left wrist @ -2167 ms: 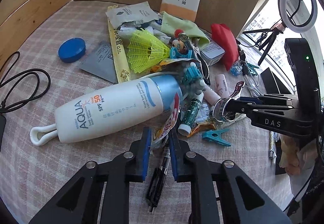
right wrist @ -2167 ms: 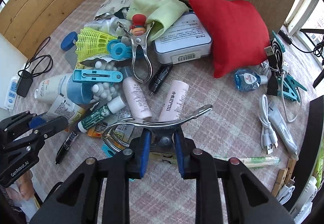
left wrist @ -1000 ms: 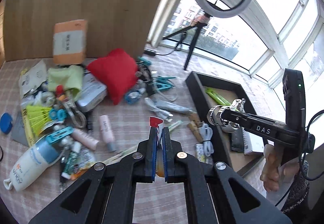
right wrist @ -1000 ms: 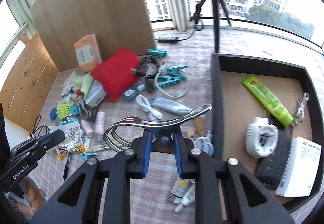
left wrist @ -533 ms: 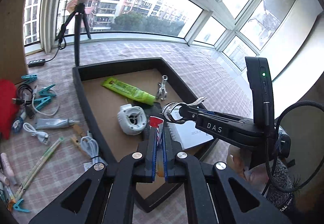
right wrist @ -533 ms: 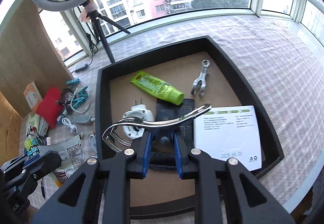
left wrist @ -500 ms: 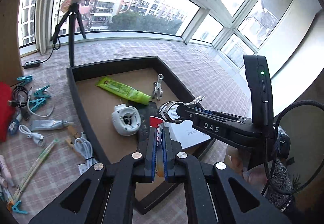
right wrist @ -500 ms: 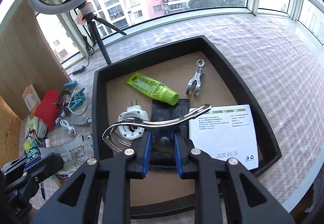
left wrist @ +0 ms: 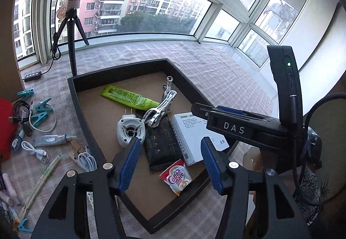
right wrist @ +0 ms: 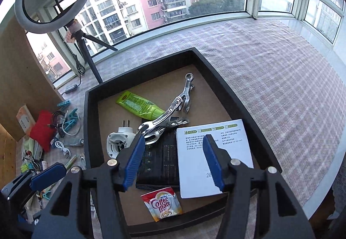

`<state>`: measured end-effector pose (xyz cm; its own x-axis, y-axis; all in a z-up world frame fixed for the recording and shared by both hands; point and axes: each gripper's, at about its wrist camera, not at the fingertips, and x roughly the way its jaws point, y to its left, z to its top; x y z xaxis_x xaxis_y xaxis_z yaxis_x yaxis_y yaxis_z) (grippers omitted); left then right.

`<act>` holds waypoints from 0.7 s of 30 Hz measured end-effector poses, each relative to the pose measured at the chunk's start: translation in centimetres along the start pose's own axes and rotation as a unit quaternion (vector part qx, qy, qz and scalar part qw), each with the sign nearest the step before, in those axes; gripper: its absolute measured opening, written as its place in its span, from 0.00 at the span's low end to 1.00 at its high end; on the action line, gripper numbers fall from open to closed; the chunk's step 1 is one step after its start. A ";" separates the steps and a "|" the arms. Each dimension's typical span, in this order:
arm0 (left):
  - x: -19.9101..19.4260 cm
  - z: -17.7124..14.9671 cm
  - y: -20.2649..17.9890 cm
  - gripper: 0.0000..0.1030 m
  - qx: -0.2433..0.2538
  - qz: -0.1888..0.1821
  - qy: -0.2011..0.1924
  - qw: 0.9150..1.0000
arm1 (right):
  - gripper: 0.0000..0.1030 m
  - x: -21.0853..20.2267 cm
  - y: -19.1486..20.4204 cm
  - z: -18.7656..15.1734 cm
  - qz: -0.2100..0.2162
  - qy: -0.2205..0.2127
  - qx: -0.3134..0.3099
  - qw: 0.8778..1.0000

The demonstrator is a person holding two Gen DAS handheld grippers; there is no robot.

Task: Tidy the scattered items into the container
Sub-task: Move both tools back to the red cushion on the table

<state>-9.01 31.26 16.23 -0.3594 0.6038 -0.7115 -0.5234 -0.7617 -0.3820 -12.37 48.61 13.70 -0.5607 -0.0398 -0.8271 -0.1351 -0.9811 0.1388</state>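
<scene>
Release is done: both the left tool (left wrist: 170, 163) and right tool (right wrist: 172, 159) now gape empty over the tray (right wrist: 227, 87); sachet (right wrist: 162, 204) and metal clip (right wrist: 163, 124) lie inside it, more clutter remaining outside.

Black claw (left wrist: 170, 163) arms; blue pads (left wrist: 129, 163); silver screws

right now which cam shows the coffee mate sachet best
The right wrist view: the Coffee mate sachet lies flat and unobstructed on the tray floor, its label large and upright. The left wrist view also shows all of it, but smaller and tilted.
</scene>
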 end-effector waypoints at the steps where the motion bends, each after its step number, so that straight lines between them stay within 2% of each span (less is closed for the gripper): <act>1: -0.1 -0.1 0.5 0.54 -0.006 0.008 -0.002 1.000 | 0.54 0.1 0.4 -0.1 0.003 0.000 -0.004 1.000; 8: -1.3 -0.6 6.2 0.54 -0.077 0.047 -0.008 0.996 | 0.54 0.6 4.3 -0.5 0.040 0.006 -0.058 0.997; 15: -2.7 -1.3 12.3 0.54 -0.144 0.087 -0.019 0.986 | 0.53 1.8 9.2 -0.7 0.082 0.020 -0.129 0.988; 21: -4.3 -2.0 16.5 0.54 -0.176 0.130 -0.026 0.976 | 0.53 3.4 13.2 -1.0 0.099 0.035 -0.184 0.977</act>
<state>-14.60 15.67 11.80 -0.4877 0.3839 -0.7841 -0.1156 -0.9186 -0.3779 -15.23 35.29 12.20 -0.4874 -0.2363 -0.8406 0.2801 -0.9541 0.1058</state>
